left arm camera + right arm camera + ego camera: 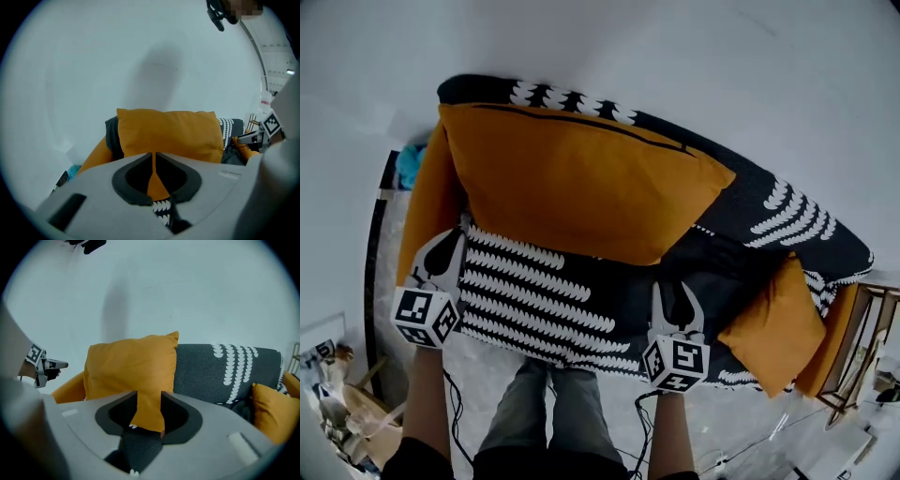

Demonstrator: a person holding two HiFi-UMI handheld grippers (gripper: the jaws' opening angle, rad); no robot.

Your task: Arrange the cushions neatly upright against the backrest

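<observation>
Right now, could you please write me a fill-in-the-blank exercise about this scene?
The large cushion pinched by the left gripper and right gripper is ____.
The sofa cover is black with a ____ pattern.
In the head view, the small cushion beside the wooden frame sits at the sofa's ____ end.
Missing words: orange; white; right.

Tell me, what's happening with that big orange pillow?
A person holds a gripper in each hand. The left gripper and the right gripper each have their jaws pinched on the bottom edge of the big orange cushion, holding it up in front of the sofa backrest. A smaller orange cushion leans at the sofa's right end.
</observation>
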